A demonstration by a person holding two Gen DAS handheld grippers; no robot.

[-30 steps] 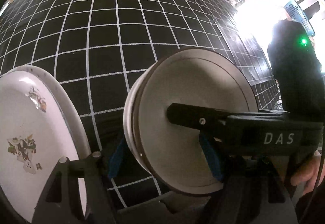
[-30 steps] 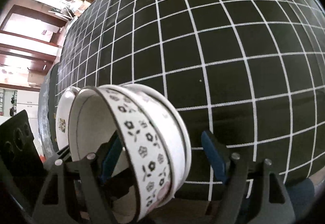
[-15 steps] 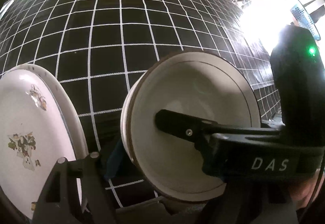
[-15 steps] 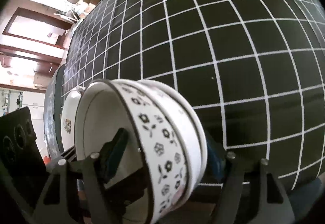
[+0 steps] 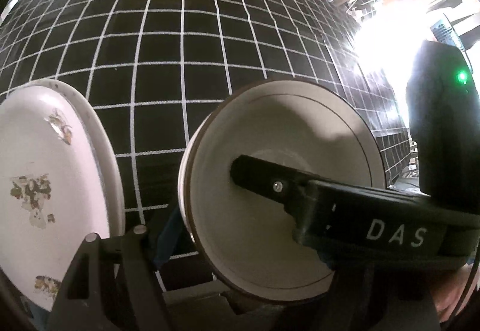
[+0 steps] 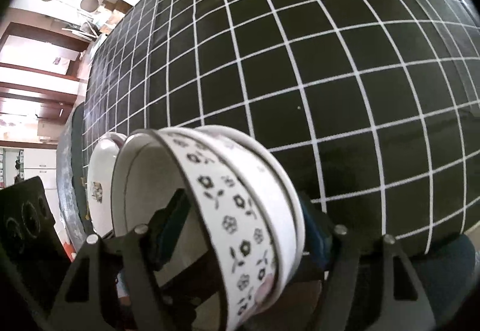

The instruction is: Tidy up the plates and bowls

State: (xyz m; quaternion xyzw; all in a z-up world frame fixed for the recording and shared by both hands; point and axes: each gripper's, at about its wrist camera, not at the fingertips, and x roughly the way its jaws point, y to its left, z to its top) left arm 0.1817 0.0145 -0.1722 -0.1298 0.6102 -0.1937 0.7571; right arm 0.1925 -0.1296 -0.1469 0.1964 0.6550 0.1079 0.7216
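Two nested bowls, a flower-patterned one (image 6: 210, 169) inside a plain white one (image 6: 264, 163), are tipped with the opening sideways. In the left wrist view the stack (image 5: 285, 136) shows its white inside. My right gripper (image 6: 243, 223) spans it, one finger inside the bowl and the blue pad of the other pressed on the outer bowl. That inner finger (image 5: 270, 181) lies across the bowl's inside. My left gripper (image 5: 240, 241) has its left pad (image 5: 168, 235) against the stack's outer side. Its right finger is hidden behind the right gripper. A decorated white plate (image 5: 45, 166) lies to the left.
A black cloth with a white grid (image 5: 180, 46) covers the table, whose edge runs close on the right. The same plate (image 6: 99, 169) lies left of the bowls. A person's hand (image 5: 456, 301) shows at the lower right. A blue seat (image 6: 444, 265) stands beyond the near edge.
The right gripper's free pad has closed in onto the outer bowl, and its inner finger has slid further across the bowl's inside. The stack has tipped slightly; the plate has not moved.
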